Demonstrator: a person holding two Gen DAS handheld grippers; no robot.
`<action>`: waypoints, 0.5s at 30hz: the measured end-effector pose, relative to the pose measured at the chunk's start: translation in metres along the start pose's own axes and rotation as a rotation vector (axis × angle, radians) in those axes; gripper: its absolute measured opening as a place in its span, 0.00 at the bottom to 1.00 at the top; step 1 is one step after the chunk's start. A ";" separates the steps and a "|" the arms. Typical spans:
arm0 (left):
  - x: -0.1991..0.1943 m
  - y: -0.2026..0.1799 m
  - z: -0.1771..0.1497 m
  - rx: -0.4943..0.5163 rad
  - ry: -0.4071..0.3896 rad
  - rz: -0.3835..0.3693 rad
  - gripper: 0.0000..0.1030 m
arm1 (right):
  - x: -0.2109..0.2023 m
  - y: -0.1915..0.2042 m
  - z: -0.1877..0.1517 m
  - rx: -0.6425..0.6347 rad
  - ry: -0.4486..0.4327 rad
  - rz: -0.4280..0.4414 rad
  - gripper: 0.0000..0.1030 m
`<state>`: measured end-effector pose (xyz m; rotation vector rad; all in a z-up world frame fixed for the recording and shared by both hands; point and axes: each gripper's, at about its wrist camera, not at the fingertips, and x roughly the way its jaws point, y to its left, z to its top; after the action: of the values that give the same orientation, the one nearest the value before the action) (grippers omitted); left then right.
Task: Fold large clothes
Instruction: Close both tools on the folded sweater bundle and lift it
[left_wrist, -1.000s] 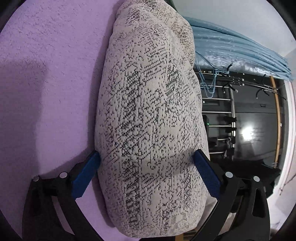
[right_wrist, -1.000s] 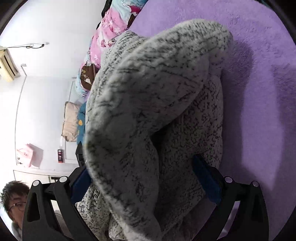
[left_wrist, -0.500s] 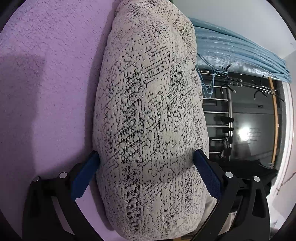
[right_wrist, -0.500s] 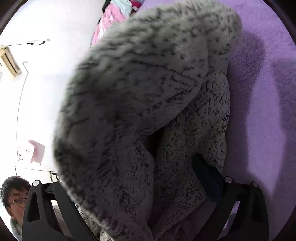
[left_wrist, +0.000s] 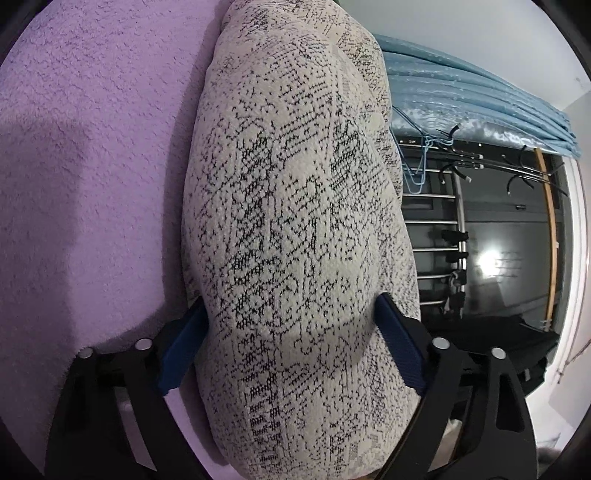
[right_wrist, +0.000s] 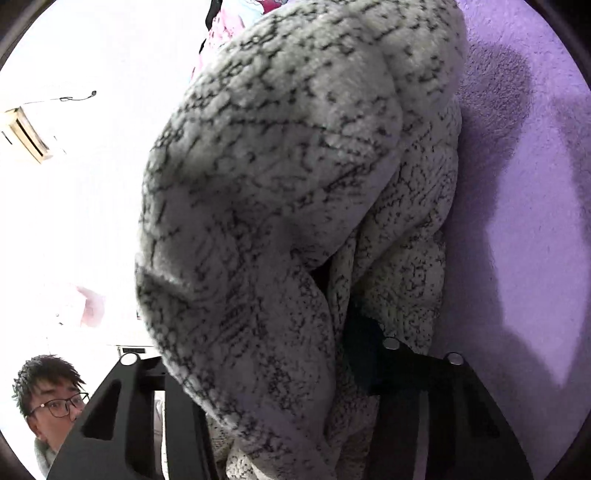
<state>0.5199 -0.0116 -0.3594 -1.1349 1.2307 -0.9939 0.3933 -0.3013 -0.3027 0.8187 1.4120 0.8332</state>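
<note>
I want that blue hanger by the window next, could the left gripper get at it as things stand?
Probably not. The left gripper has the bulky speckled sweater filling the gap between its fingers, and that bundle partly blocks the way to the hanger beyond the purple blanket.

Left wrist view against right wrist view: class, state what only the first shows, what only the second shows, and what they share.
Only the left wrist view shows the blue curtain, a hanger and the left gripper with blue pads clamping cloth. Only the right wrist view shows a person in glasses, floral bedding and the right gripper, its jaws mostly hidden. Both show the speckled garment bunched over the purple blanket.
</note>
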 end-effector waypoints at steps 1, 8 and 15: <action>0.000 0.000 0.000 0.000 -0.001 -0.002 0.77 | -0.002 0.001 -0.001 -0.004 -0.005 0.007 0.39; -0.004 -0.014 -0.004 0.043 0.002 0.008 0.71 | -0.007 0.020 -0.011 -0.041 -0.026 0.014 0.32; -0.010 -0.035 -0.010 0.077 -0.002 0.000 0.68 | -0.005 0.047 -0.030 -0.081 -0.056 0.047 0.29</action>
<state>0.5100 -0.0092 -0.3229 -1.0760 1.1810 -1.0307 0.3632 -0.2824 -0.2591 0.8096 1.3056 0.8913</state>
